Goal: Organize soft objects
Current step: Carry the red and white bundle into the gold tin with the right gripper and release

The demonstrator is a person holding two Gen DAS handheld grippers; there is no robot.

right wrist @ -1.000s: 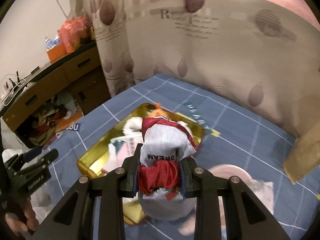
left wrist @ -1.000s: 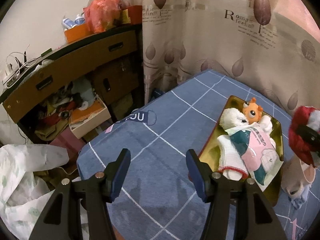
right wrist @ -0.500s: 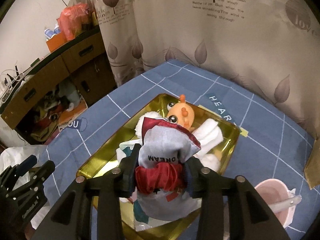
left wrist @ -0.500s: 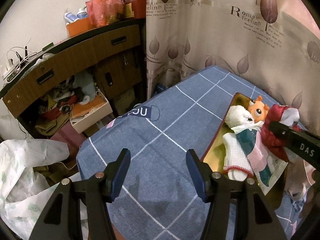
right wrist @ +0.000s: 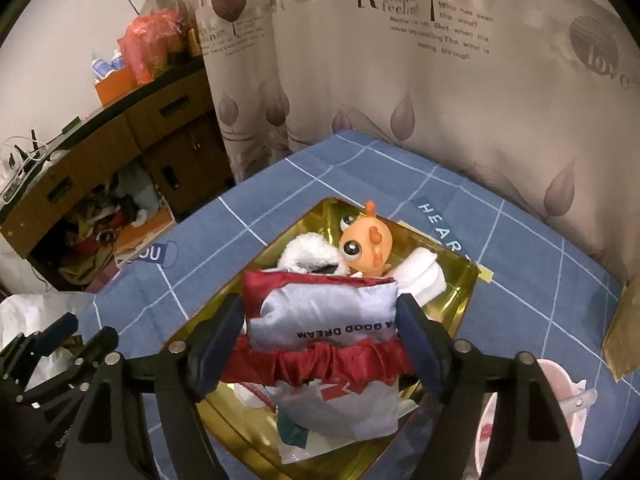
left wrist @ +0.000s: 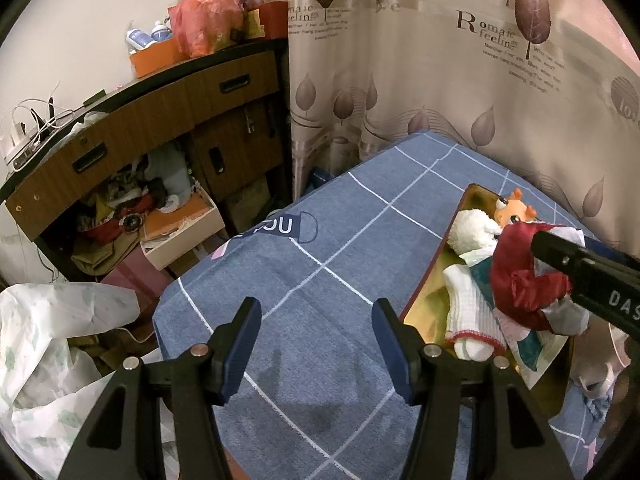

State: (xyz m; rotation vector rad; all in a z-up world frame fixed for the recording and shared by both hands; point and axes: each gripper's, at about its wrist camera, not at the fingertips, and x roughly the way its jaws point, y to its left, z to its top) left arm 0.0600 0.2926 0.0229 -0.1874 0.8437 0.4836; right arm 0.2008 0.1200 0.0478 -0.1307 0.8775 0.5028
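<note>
A gold tray (right wrist: pixel 460 280) on the blue checked cloth holds an orange big-eyed toy (right wrist: pixel 366 246), a white plush (right wrist: pixel 312 254), a white sock (left wrist: pixel 466 304) and a plastic packet (left wrist: pixel 536 356). My right gripper (right wrist: pixel 320 330) has opened wide, its fingers beside a small grey and red satin pillow (right wrist: pixel 332 316) that sits on top of the pile. The pillow also shows in the left wrist view (left wrist: pixel 520 280), beside the right gripper's finger. My left gripper (left wrist: pixel 316 334) is open and empty over the cloth, left of the tray (left wrist: pixel 436 264).
A pink cup (right wrist: pixel 560 392) stands right of the tray. A brown paper item (right wrist: pixel 624 332) lies at the right edge. A patterned curtain (left wrist: pixel 460 80) hangs behind the table. A cluttered wooden cabinet (left wrist: pixel 140 132) and a white plastic bag (left wrist: pixel 52 344) are at left.
The right gripper carried the pillow down over the tray and opened its fingers, and the pillow has spread out. The left gripper stayed about where it was.
</note>
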